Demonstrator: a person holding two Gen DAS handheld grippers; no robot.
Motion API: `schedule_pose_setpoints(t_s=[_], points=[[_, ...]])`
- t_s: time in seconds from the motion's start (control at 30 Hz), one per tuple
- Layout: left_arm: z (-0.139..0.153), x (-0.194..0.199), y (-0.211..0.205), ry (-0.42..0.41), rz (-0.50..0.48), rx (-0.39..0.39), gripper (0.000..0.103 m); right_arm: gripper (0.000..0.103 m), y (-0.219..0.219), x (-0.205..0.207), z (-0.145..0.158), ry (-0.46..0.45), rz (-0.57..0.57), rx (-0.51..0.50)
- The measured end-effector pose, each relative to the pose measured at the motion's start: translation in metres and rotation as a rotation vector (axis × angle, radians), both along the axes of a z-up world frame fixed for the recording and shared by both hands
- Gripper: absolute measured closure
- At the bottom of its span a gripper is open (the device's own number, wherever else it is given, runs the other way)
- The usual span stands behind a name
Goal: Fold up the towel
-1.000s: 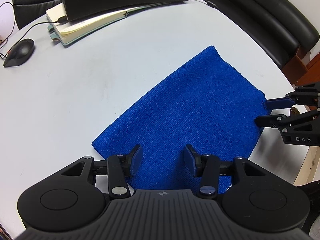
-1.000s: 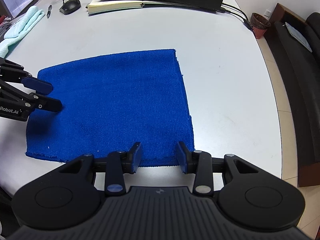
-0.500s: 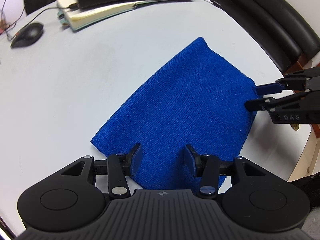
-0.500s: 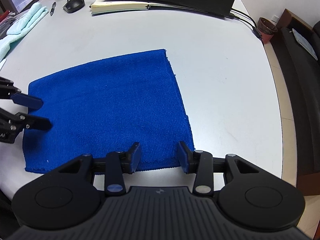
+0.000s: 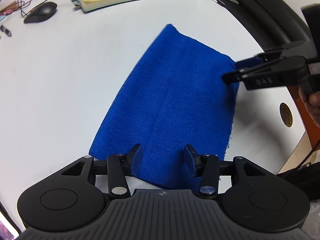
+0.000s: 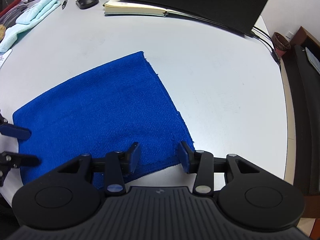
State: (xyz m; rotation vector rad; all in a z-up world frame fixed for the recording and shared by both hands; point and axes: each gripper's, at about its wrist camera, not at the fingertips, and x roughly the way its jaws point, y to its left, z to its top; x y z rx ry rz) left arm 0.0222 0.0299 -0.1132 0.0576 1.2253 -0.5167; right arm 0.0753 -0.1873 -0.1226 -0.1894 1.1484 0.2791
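A blue towel [image 5: 172, 104] lies flat on the white table [image 5: 60, 80]. My left gripper [image 5: 162, 159] is open, its fingers straddling the towel's near edge. My right gripper [image 6: 159, 156] is open too, its fingers either side of the towel's [image 6: 100, 110] near right corner, which is slightly raised. The right gripper also shows in the left wrist view [image 5: 232, 72] at the towel's far right corner. The left gripper shows in the right wrist view [image 6: 30, 146] at the towel's left edge.
At the back of the table stand a black monitor [image 6: 200, 2], an open notebook [image 6: 136, 10], a black mouse [image 6: 88, 0], a pen [image 6: 65, 1] and a light green cloth [image 6: 34, 18]. A black sofa [image 5: 270, 14] lies beyond the table edge.
Both grippers have moved forward onto the towel, so its near edge now sits between each pair of fingers. The corner at the right gripper has lifted slightly.
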Motion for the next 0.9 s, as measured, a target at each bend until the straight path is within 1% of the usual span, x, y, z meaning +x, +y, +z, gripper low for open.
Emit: schedule_pose_setpoints(t_s=[0.27, 0.4, 0.53, 0.7, 0.9], points=[[0.004, -0.023, 0.001, 0.015, 0.036, -0.017, 0.054, 0.059, 0.016, 0.017, -0.002, -0.011, 0.074, -0.01], [0.008, -0.029, 0.002, 0.019, 0.063, -0.023, 0.054, 0.059, 0.02, 0.02, -0.002, -0.016, 0.088, -0.011], [0.014, -0.035, 0.001, 0.004, 0.072, -0.006, 0.054, 0.059, 0.019, 0.018, -0.002, -0.019, 0.084, 0.001], [0.02, -0.033, 0.006, -0.01, 0.085, -0.01, 0.054, 0.059, 0.018, 0.012, 0.002, -0.022, 0.073, 0.02], [0.029, -0.022, 0.014, -0.024, 0.065, -0.013, 0.054, 0.059, 0.021, -0.002, 0.008, -0.03, 0.057, 0.053]])
